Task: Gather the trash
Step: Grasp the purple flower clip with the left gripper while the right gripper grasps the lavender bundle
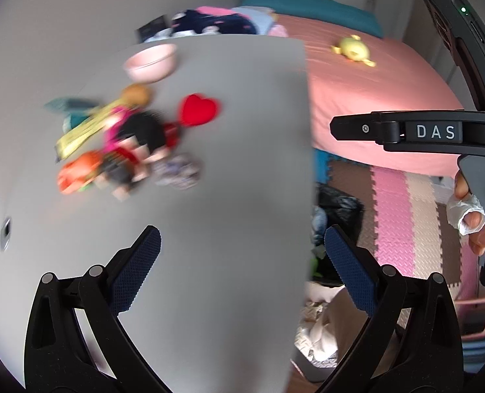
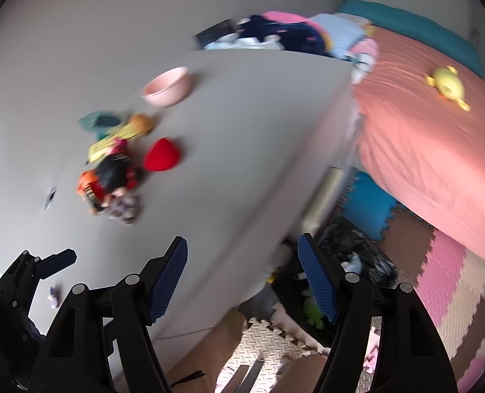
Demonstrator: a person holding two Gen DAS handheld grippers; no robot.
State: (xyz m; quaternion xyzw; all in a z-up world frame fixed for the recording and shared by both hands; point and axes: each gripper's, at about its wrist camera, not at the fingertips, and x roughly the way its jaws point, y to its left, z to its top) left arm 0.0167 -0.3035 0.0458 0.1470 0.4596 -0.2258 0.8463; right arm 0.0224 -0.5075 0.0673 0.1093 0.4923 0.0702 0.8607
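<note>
Left gripper (image 1: 242,252) jaws spread wide, nothing between the blue pads, hovering over the near right edge of the grey table (image 1: 229,196). Right gripper (image 2: 242,271) same: jaws apart, empty, straddling the table's edge with the floor below it. Both views motion-blurred.

Trash sits in one cluster toward the table's far left: yellow wrapper (image 1: 79,132), orange wrapper (image 1: 77,172), crumpled patterned wad (image 1: 177,170) at the cluster's near side, plus dark and pink bits I can't identify through the blur. Red heart (image 1: 199,108) just right of the pile, pink bowl (image 1: 151,62) behind it. A small crumpled scrap (image 2: 53,296) lies apart, near the table's front edge by the left gripper.

Black trash bag (image 2: 357,255) on the floor off the table's right edge, on the foam puzzle mat (image 2: 439,278). Bed with pink cover (image 2: 432,150) beyond, yellow plush (image 2: 447,86) on it. A bandaged finger (image 1: 468,213) shows on the right gripper's handle
</note>
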